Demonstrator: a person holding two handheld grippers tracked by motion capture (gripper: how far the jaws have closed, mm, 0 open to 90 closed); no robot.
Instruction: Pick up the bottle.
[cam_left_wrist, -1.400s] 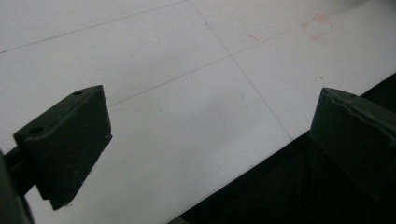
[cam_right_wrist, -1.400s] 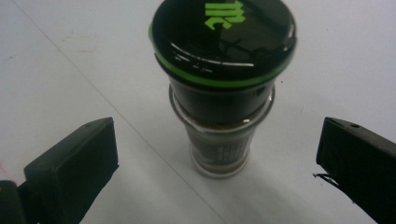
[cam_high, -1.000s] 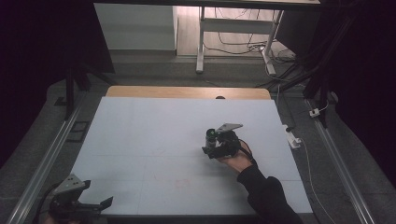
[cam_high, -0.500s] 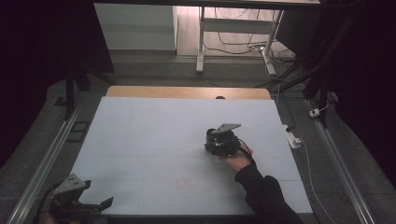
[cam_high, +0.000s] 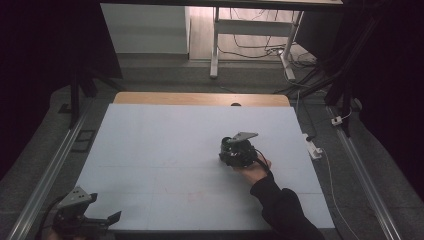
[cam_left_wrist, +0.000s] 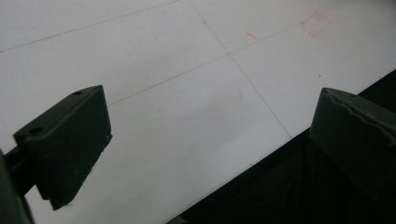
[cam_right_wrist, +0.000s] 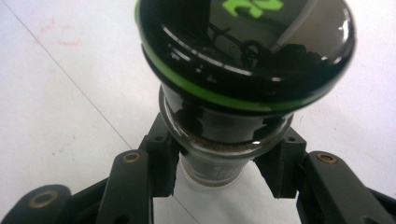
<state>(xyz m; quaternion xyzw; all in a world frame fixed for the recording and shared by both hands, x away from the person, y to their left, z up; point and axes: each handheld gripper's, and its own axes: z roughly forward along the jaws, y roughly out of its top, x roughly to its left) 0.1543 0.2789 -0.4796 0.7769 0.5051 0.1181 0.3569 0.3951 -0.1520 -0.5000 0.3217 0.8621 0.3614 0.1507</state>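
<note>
A glass jar (cam_right_wrist: 243, 46) with a glossy black lid and a green ring stands on the white table top (cam_high: 165, 135), right of centre. My right gripper (cam_right_wrist: 224, 163) is shut on it, its two black pads pressing on the glass just under the lid. In the high view that gripper (cam_high: 231, 150) sits in a hand with a black sleeve. My left gripper (cam_high: 102, 222) hovers at the table's front left corner. Its jaws (cam_left_wrist: 210, 140) stand wide open with nothing between them, over the table's front edge.
Faint red marks (cam_high: 197, 195) and thin pencil lines cross the white top. A wooden strip (cam_high: 200, 98) runs along the far edge. A white power strip (cam_high: 312, 146) lies off the right side, and metal rails (cam_high: 50, 170) flank the table.
</note>
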